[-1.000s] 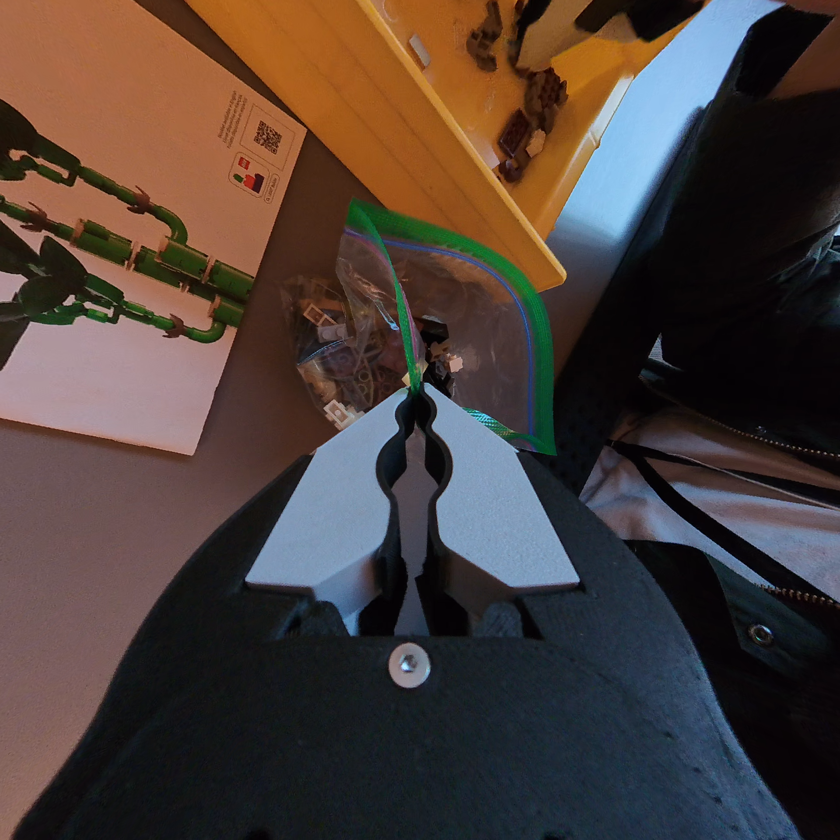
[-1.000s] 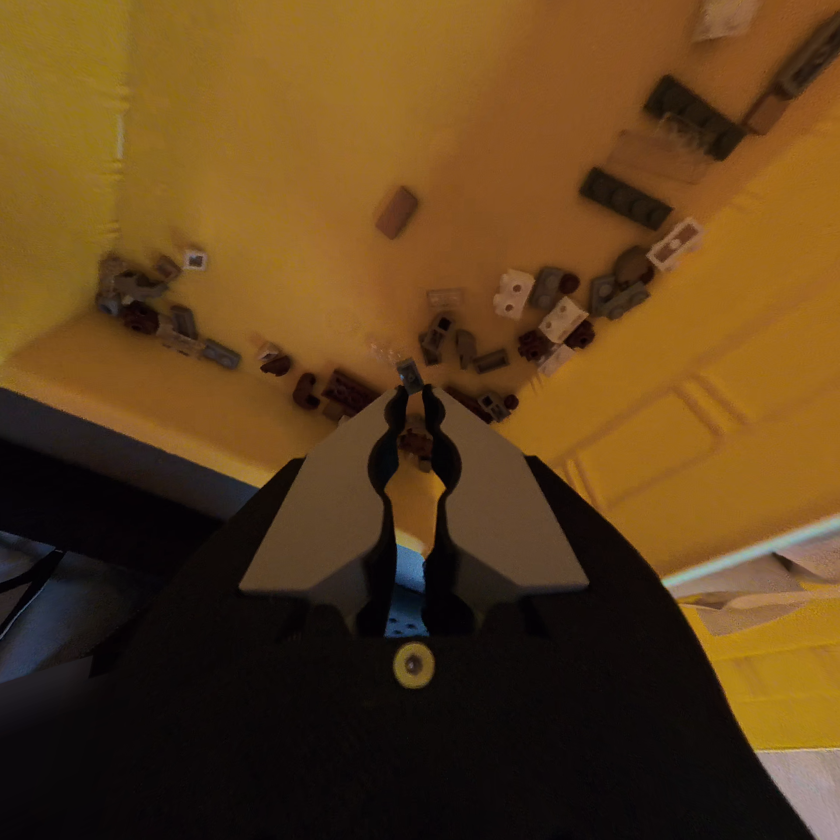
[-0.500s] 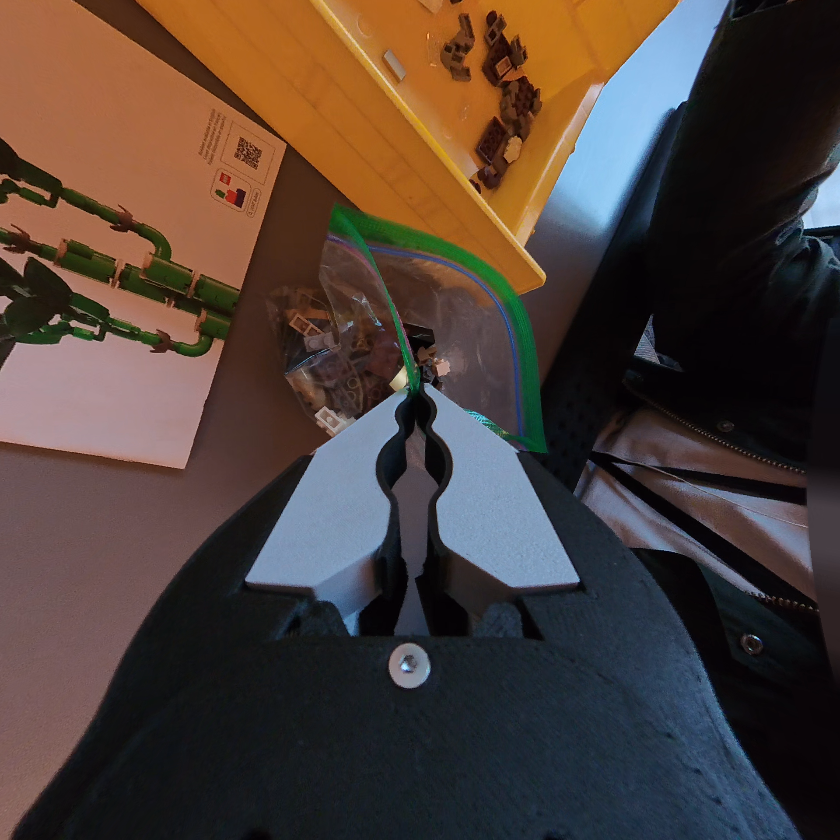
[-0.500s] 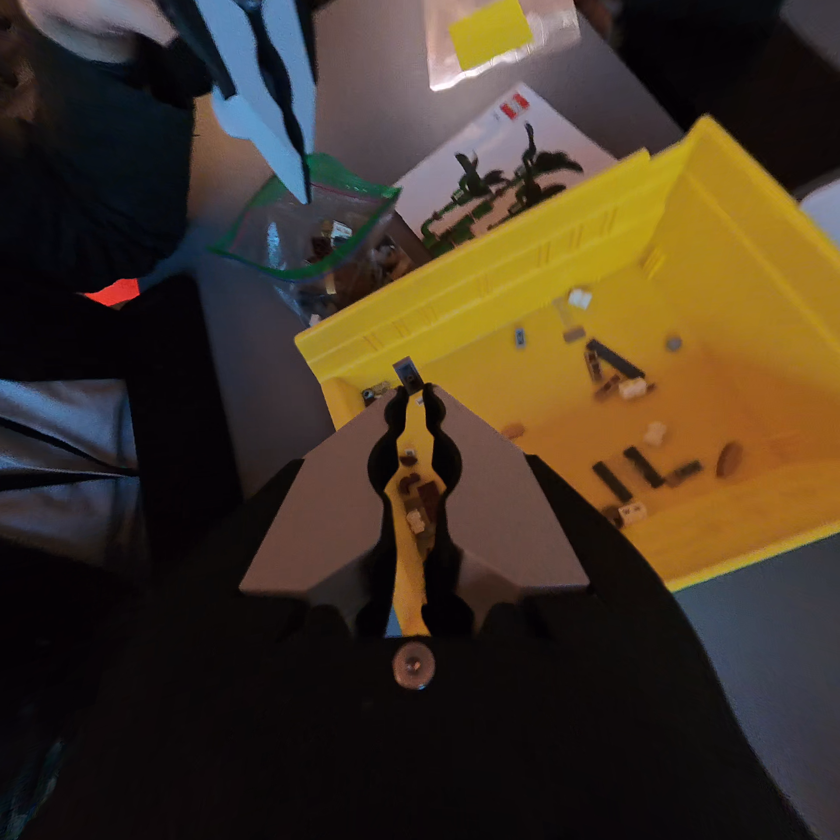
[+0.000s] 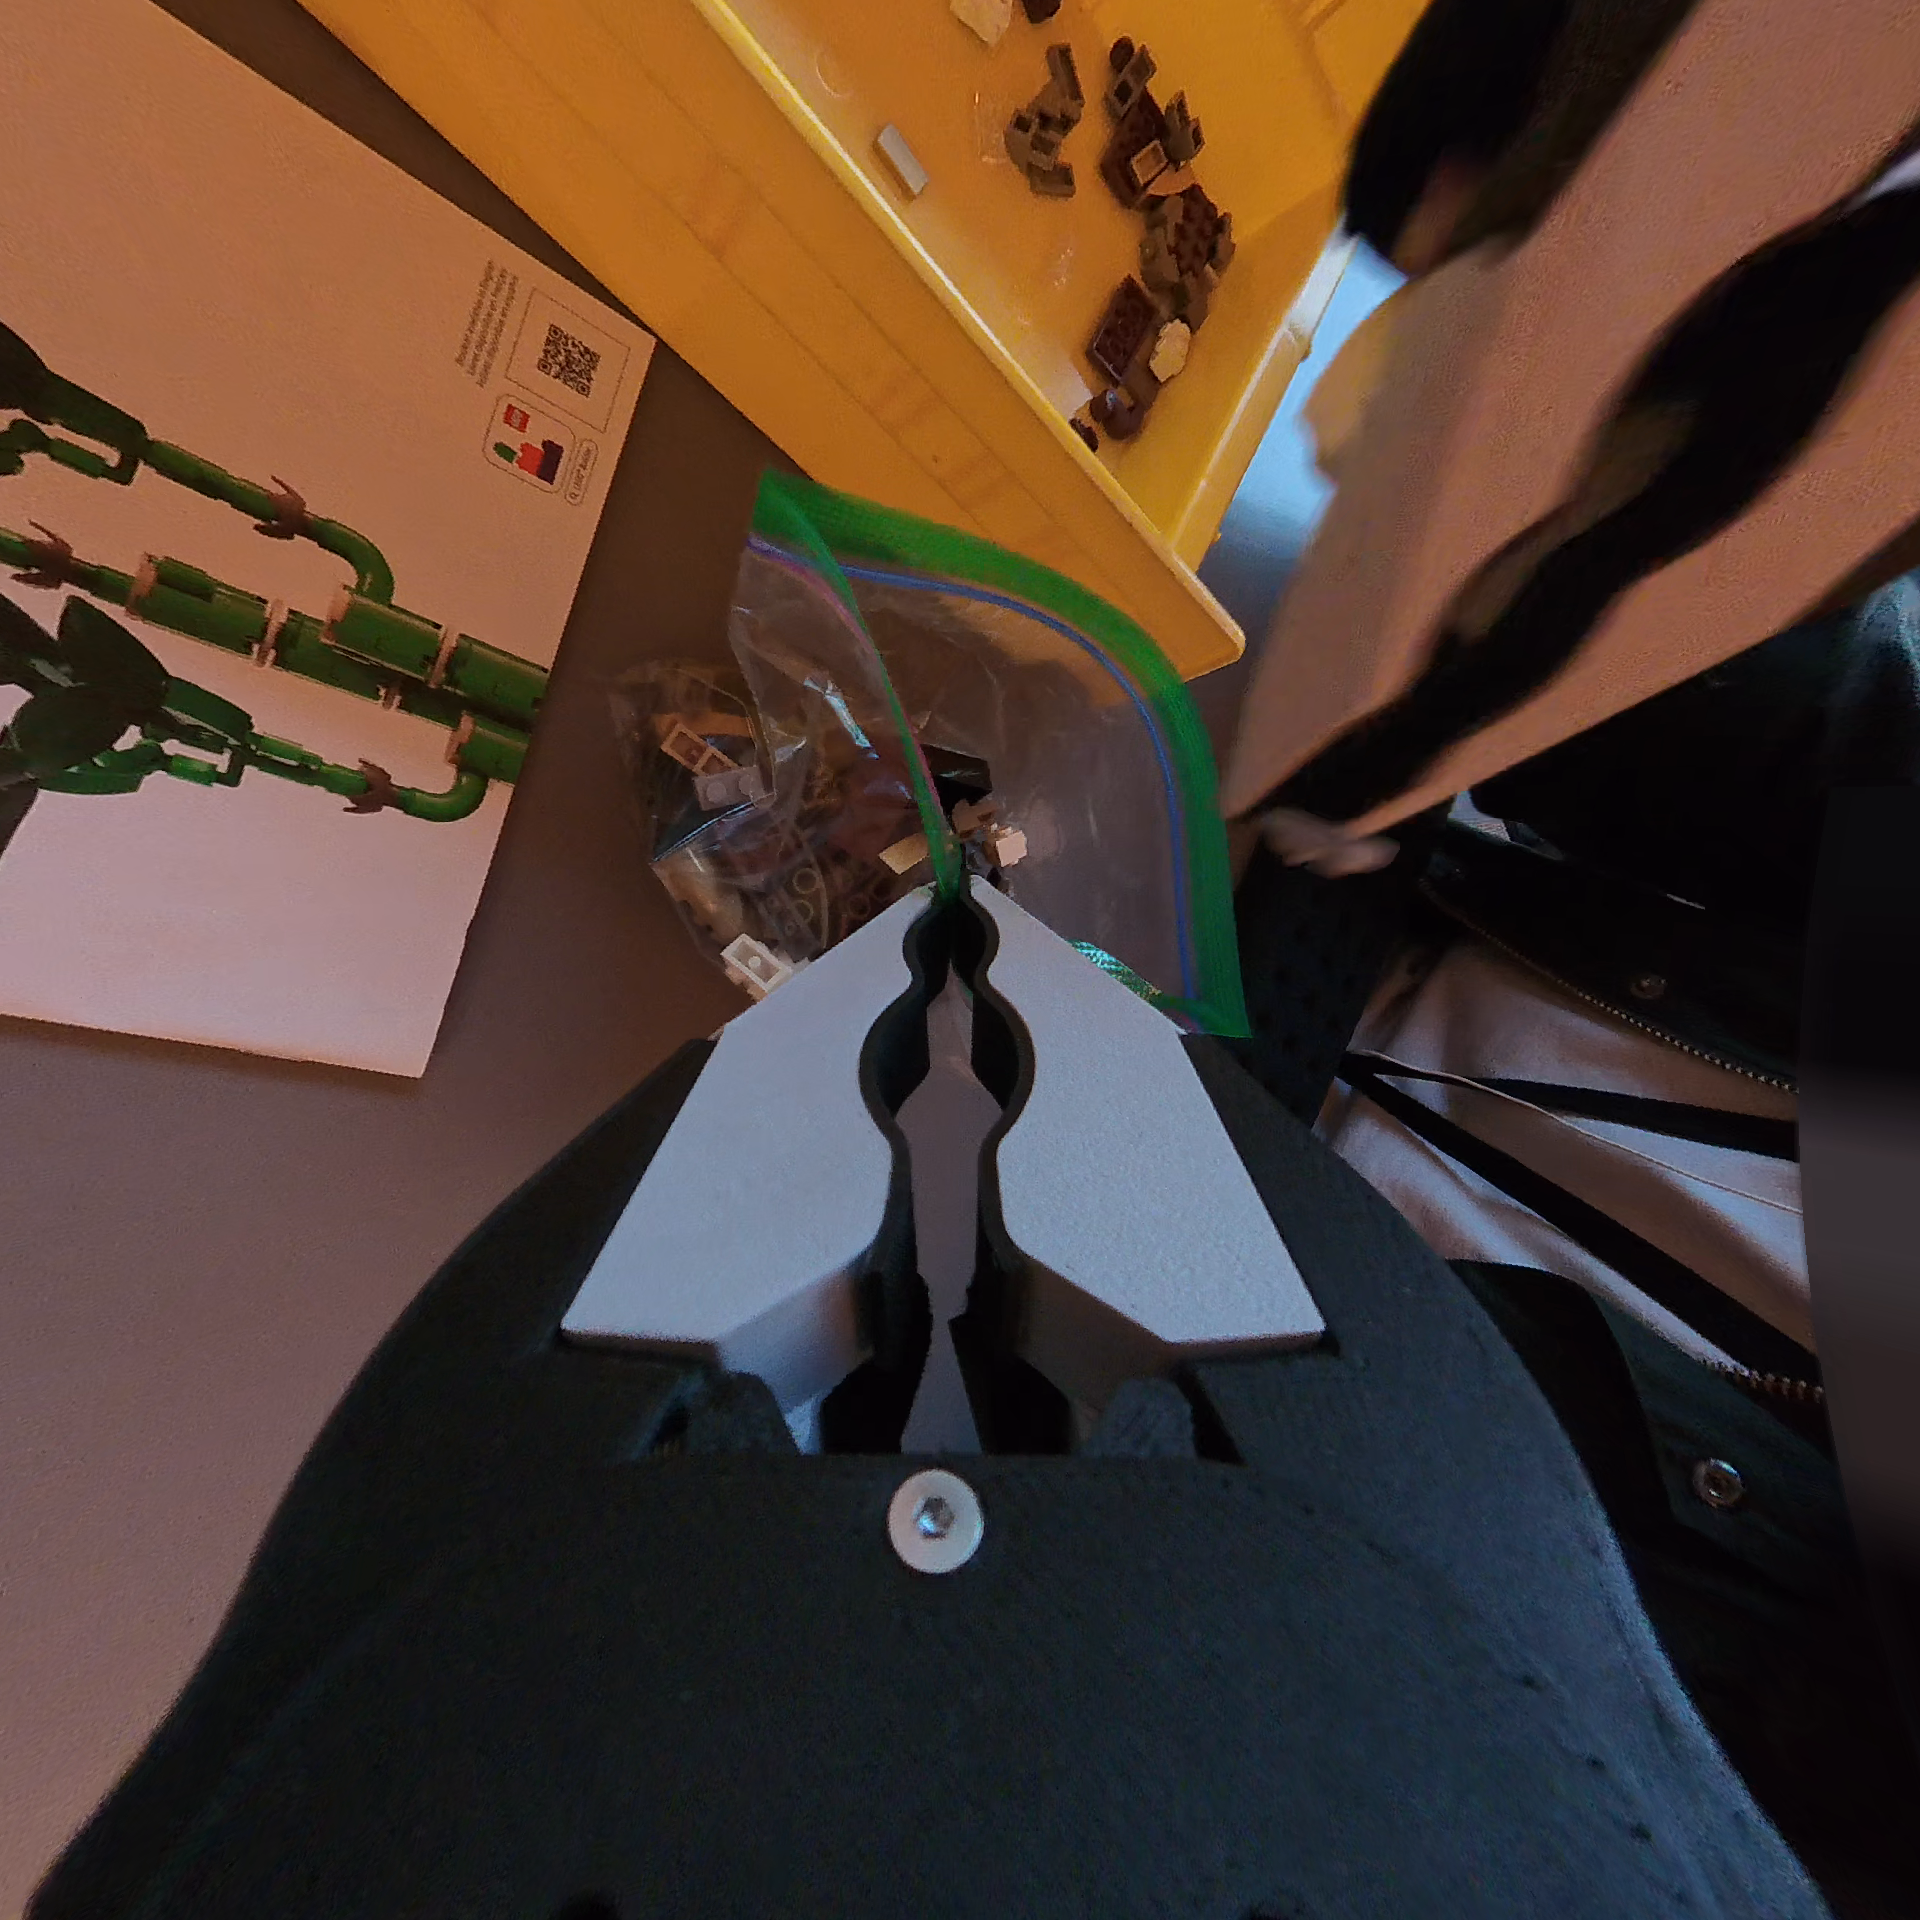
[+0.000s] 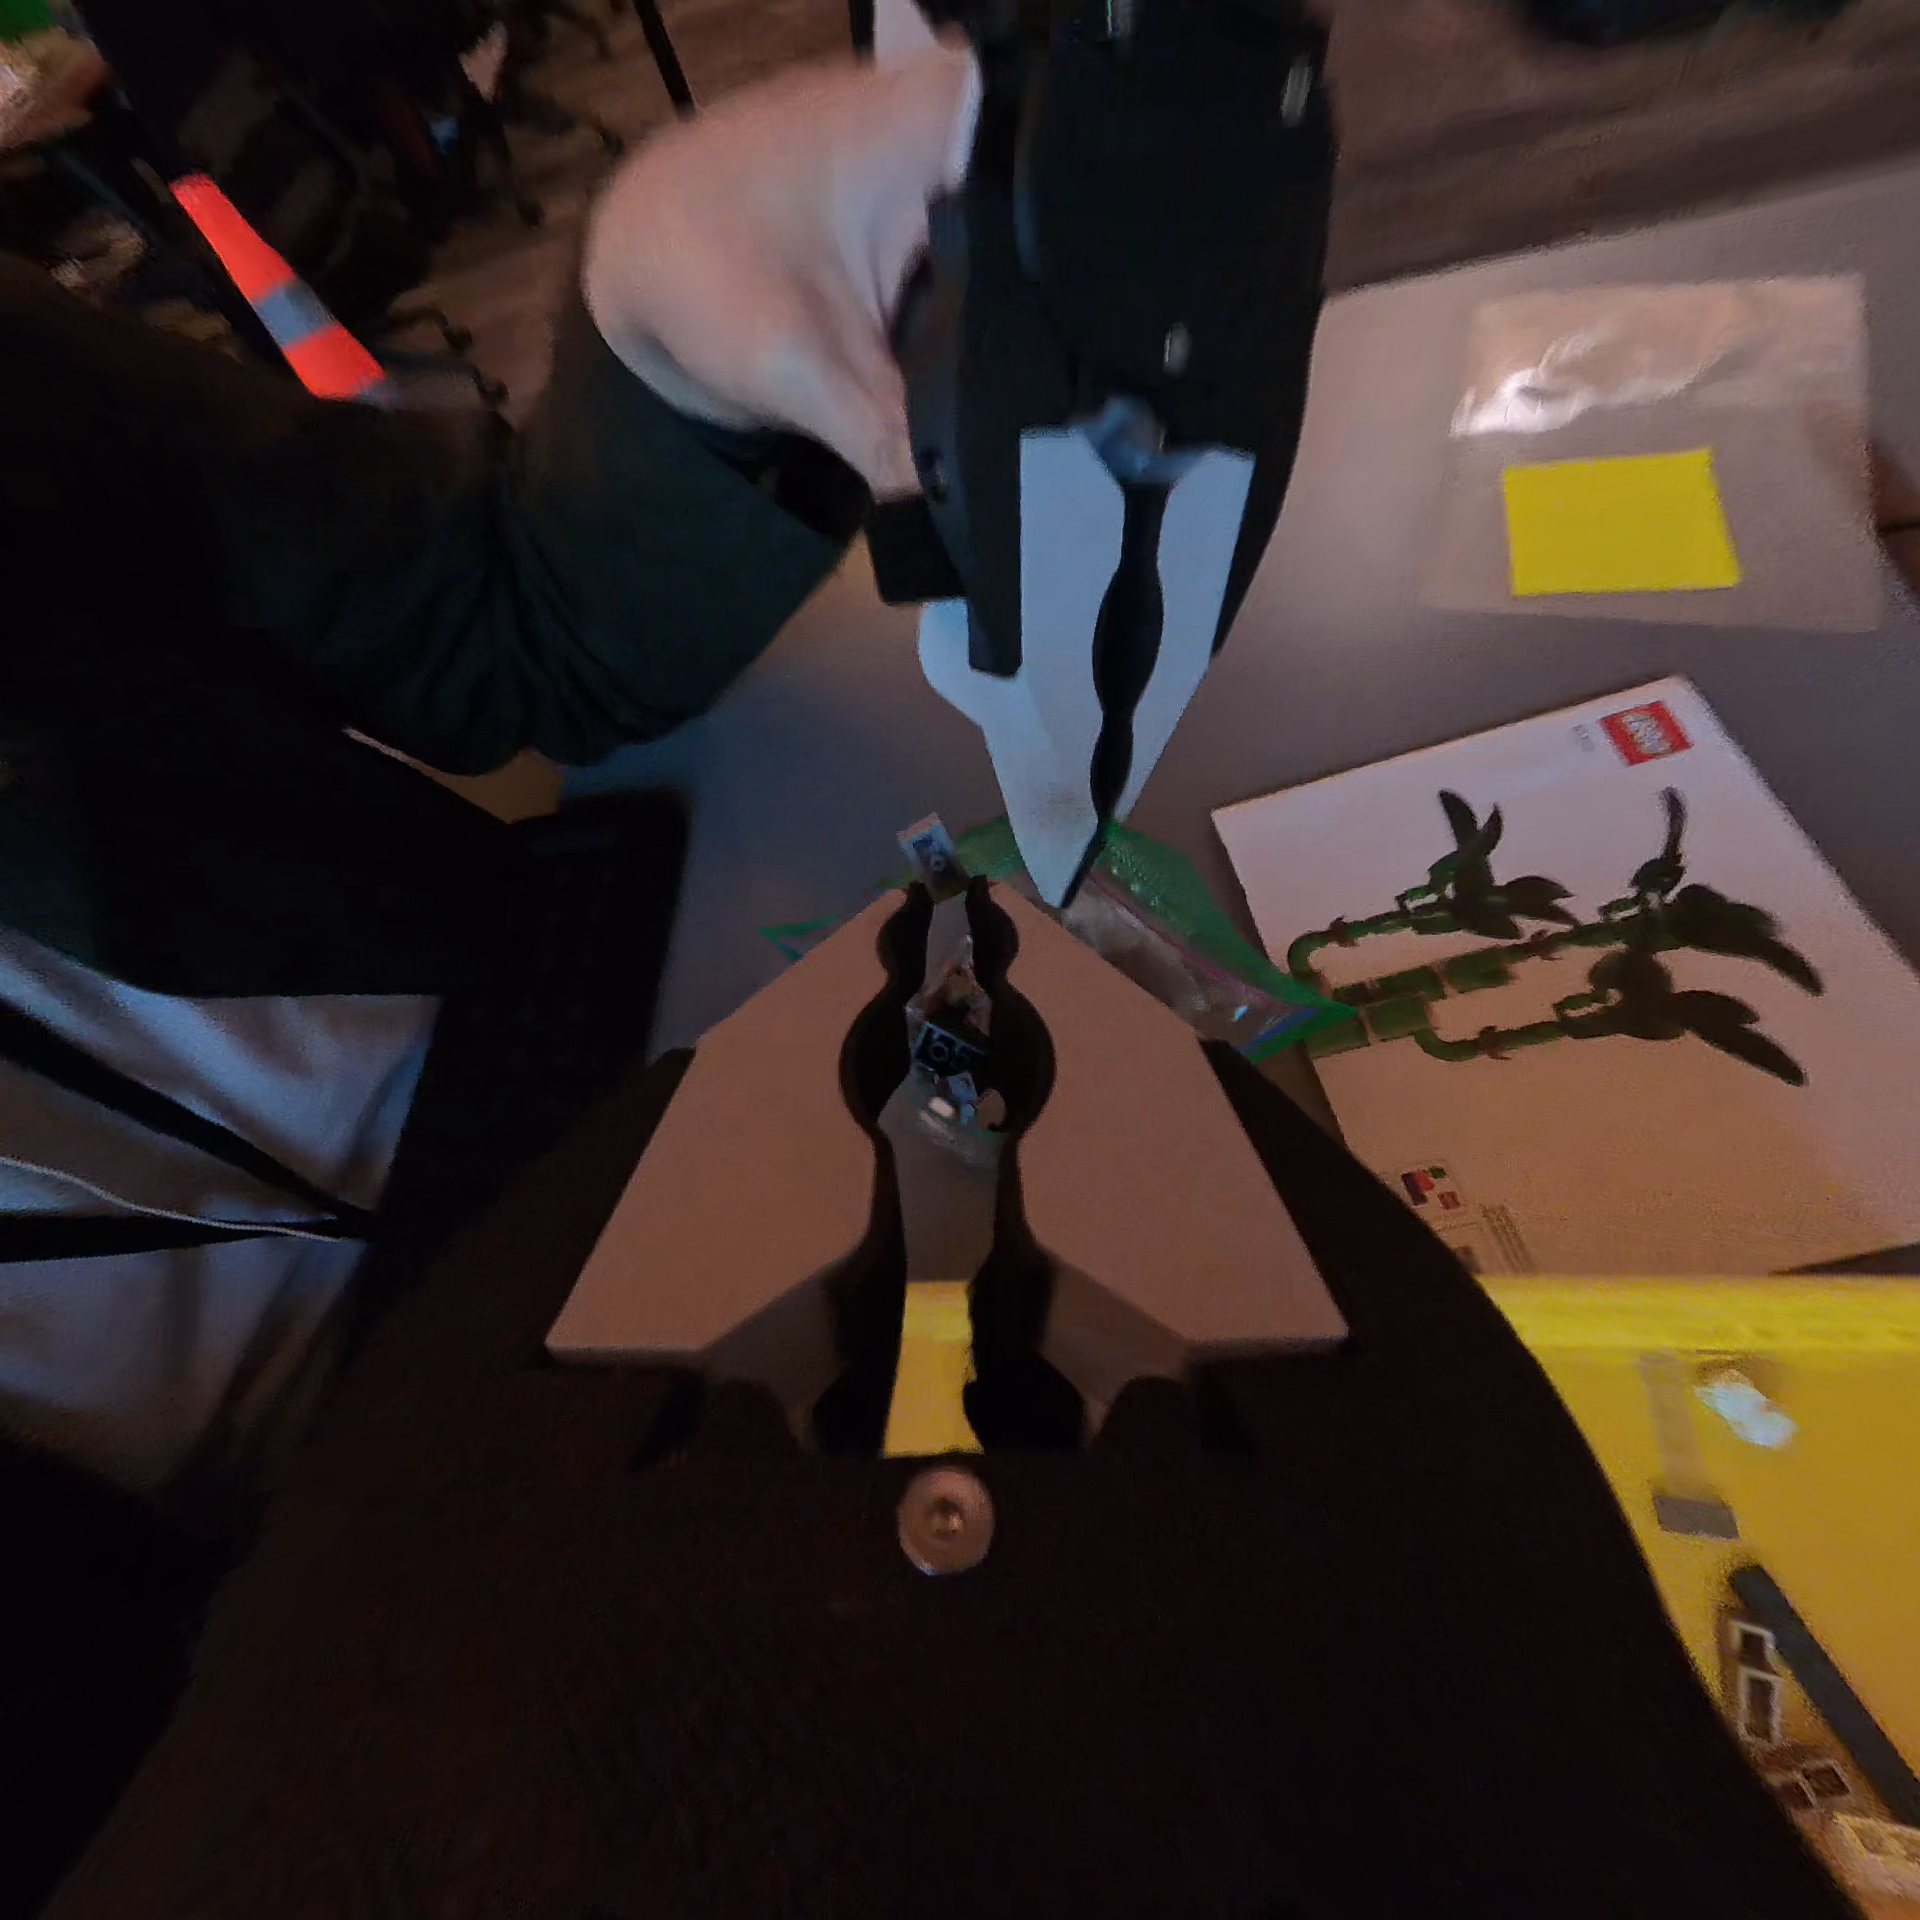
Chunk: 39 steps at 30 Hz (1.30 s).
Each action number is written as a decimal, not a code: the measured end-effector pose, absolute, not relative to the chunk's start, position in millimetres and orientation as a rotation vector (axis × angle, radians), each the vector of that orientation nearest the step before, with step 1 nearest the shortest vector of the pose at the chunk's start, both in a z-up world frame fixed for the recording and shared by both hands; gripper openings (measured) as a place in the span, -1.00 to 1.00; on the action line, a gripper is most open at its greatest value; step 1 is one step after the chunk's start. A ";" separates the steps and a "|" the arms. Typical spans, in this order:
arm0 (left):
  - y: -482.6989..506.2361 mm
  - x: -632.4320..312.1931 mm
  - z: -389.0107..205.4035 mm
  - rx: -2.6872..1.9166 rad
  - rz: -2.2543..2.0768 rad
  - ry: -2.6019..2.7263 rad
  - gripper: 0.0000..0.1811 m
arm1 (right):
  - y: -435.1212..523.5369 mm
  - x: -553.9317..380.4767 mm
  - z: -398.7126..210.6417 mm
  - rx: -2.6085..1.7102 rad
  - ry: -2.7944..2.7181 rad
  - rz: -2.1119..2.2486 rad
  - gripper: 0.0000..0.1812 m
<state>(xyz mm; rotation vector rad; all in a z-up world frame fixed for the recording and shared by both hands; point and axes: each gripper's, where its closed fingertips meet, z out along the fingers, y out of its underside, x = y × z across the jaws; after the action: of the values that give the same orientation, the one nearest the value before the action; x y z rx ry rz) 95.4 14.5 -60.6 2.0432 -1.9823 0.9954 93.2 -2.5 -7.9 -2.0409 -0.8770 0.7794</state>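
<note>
At nine o'clock, a printed booklet (image 5: 260, 582) is lying on the grey table (image 5: 208, 1195). The left gripper (image 5: 951, 904) is pinching the green-edged clear bag (image 5: 987, 707) of small bricks, fingers together. At one o'clock, a yellow bin (image 5: 935, 343) is holding loose pieces. Only the right wrist view is showing the right gripper (image 6: 940, 894) clamping a small dark brick (image 6: 932, 860) over the bag.

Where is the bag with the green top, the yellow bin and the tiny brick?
bag (image 5: 1081, 748), left wrist view, clear side below the green top.
yellow bin (image 5: 831, 281), left wrist view, outer wall.
tiny brick (image 6: 933, 860), right wrist view, its face above the gripper tips.
</note>
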 end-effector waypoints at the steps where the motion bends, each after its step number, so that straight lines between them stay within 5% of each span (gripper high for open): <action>1: 15.1 95.0 -60.1 2.045 0.997 -1.981 -1.00 | -1.6 89.2 -23.4 -2.096 -0.903 0.773 -0.92; 20: 13.5 92.2 -56.1 2.044 0.987 -2.010 -1.00 | 2.8 103.3 -40.4 -2.060 -1.039 0.542 -0.62; 24: 14.3 91.0 -55.2 2.046 0.987 -2.012 -1.00 | 12.5 128.4 21.3 -1.797 -0.874 0.466 -0.64; 27: 14.6 90.2 -55.0 2.044 0.985 -2.011 -1.00 | -5.8 164.1 57.7 -1.667 -0.719 0.565 -0.29; 29: 14.1 90.6 -55.5 2.042 0.985 -2.009 -1.00 | -6.8 198.9 38.2 -1.760 -0.643 0.494 -0.32; 32: 13.3 91.0 -56.8 2.039 0.981 -2.008 -1.00 | -17.6 257.4 -50.8 -2.295 -0.605 0.229 -0.62; 39: 13.9 91.5 -58.7 2.039 0.976 -1.999 -1.00 | -36.9 276.6 -130.1 -2.621 -0.876 -0.052 -0.59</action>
<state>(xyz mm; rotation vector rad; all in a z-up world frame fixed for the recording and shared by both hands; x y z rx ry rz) 91.5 13.9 -58.7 2.0388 -1.9994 0.9763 276.6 -36.9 -130.1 -2.6212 -0.8764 -0.0518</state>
